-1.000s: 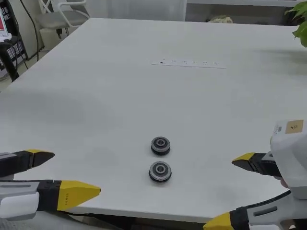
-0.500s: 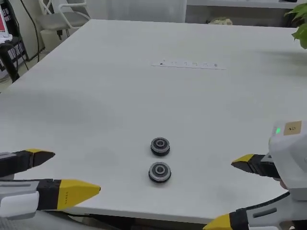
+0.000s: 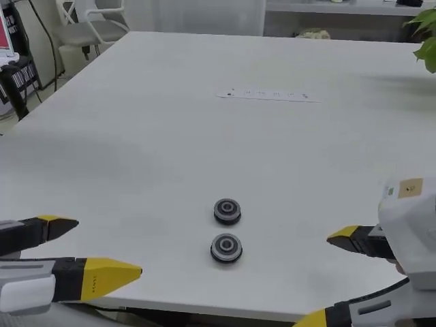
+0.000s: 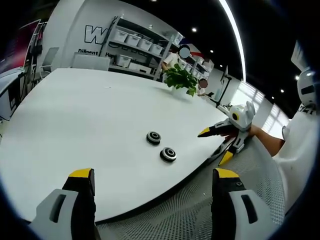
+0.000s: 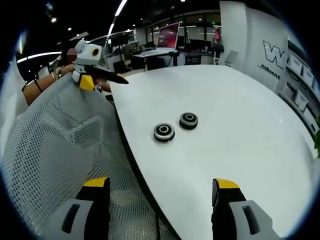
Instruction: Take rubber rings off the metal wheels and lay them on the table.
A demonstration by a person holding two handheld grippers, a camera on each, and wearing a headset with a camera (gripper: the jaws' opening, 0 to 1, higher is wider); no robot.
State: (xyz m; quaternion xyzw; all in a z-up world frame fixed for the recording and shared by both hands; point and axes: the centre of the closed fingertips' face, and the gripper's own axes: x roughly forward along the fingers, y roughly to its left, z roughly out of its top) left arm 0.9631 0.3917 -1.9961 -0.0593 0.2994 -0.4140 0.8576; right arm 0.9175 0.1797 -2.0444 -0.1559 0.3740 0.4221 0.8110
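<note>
While I am holding both claws low at the near edge of the table (image 3: 204, 136), the two wheels are sitting between them, and both claws are keeping well apart from them. My left claw (image 3: 109, 246) is hanging spread wide. Its yellow-tipped jaws are standing far apart with only air between them, both tips reaching in over the near strip of tabletop. My right claw (image 3: 315, 279) is doing the same on the other side, gaping and empty, its upper jaw pointing in over the table toward the wheels.

The far wheel (image 3: 227, 211) is lying flat a little way in from the edge. The near wheel (image 3: 226, 248) is lying flat just beside it, closer to me, with a narrow gap showing between the two. Each is wearing a dark band round its rim, so the rings (image 3: 214, 251) are looking to be on the wheels still.

In the left gripper view I am looking out between my own jaws at both wheels ahead, with the right claw coming in beyond them from the right. In the right gripper view the wheels are sitting just inside the table's curved edge, and the left claw is showing off to the upper left.

Farther up the table a thin strip (image 3: 268, 94) of small marks is lying across the surface. A plant (image 3: 426, 34) is leaning in at the far right, and a chair (image 3: 88, 24) is standing past the far left corner.
</note>
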